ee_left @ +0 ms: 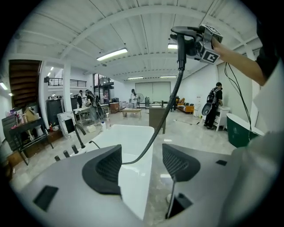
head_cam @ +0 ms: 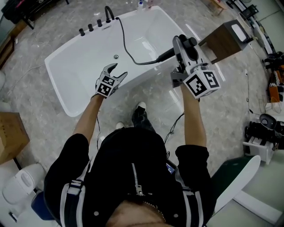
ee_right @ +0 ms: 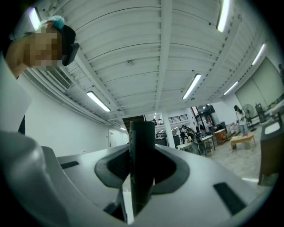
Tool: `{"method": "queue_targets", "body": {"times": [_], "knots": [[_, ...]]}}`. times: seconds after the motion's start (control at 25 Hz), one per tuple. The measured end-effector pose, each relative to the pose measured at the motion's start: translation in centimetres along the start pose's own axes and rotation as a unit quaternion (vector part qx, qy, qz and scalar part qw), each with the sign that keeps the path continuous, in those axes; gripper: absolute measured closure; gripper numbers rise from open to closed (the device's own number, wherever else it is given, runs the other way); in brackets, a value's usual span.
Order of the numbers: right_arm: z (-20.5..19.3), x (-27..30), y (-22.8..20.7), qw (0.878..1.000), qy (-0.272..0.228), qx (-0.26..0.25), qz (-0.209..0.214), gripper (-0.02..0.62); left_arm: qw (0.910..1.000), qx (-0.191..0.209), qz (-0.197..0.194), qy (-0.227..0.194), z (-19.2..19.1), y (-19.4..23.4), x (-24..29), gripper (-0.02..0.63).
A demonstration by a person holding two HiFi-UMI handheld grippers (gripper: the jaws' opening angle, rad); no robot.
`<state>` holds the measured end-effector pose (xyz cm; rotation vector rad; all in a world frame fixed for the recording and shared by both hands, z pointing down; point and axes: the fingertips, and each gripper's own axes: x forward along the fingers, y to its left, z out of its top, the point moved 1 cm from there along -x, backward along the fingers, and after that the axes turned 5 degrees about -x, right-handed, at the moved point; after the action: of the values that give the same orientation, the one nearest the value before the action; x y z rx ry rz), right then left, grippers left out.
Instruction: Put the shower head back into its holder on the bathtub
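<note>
- Currently the right gripper has its fingers clamped on the black handle of the shower head. The handle stands upright between the pads.
- In the head view the right gripper is raised over the right-hand end of the bathtub, close to its near rim. The shower head sticks out from it toward the basin.
- The left gripper view shows the same: the shower head is up high in the right gripper, well clear of the tub.
- A black hose runs from the rim at the tub's far-left end, sags across the basin and comes up to the handle.
- The left gripper has its fingers wide apart with nothing gripped. The hose only shows in the gap, farther off.
- The left gripper is over the tub's near rim, about mid-length, pointing into the basin.
- A black spout and a row of knobs sit on the rim at the far-left end. I can't tell which fitting is the holder.
- The drain is on the basin floor, between the knobs and the left gripper.
- A wooden cabinet stands just beyond the tub's right end.
- A cardboard box is on the floor, off the left end.
</note>
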<state>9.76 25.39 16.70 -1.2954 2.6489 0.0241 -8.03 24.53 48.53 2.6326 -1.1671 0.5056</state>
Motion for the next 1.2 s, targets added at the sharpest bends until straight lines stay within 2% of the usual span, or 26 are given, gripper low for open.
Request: {"method": "queue_targets", "body": {"times": [0.24,0.6,0.68,0.8,0.96,1.0,1.04,1.08,1.2], "knots": [[1.6,1.5,-3.2,0.998,-0.022,0.053,0.025,0.482,0.9984,0.029,-0.041,0.026,1.3,-1.3,7.5,0.316],[7.7,2.0,-8.4,0.991,-0.068,0.097,0.068,0.48,0.9931,0.07,-0.085,0.039,3.7,-3.8,18.6,0.316],[9.1,1.9,-9.6,0.988,-0.08,0.108,0.078,0.48,0.9928,0.069,-0.087,0.046,3.9,-4.0,20.6,0.316],[11.4,1.8,-11.3,0.987,-0.09,0.095,0.088,0.48,0.993,0.064,-0.076,0.064,3.7,-4.0,23.3,0.318],[13.4,1.2,-14.4,0.984,-0.11,0.106,0.094,0.48,0.9931,0.054,-0.049,0.092,2.8,-2.3,26.6,0.318],[13.7,0.9,-15.1,0.983,-0.114,0.11,0.096,0.48,0.9932,0.051,-0.038,0.098,2.5,-1.6,27.2,0.332],[14.0,0.7,-15.9,0.982,-0.117,0.113,0.097,0.48,0.9936,0.049,-0.027,0.098,2.4,-1.0,27.6,0.406],[14.2,0.4,-16.7,0.982,-0.118,0.114,0.097,0.48,0.9944,0.047,-0.018,0.093,2.6,-0.5,27.9,0.509],[14.0,-0.1,-19.7,0.983,-0.117,0.112,0.084,0.48,0.9966,0.039,-0.006,0.073,3.2,0.4,28.6,0.529]]}}
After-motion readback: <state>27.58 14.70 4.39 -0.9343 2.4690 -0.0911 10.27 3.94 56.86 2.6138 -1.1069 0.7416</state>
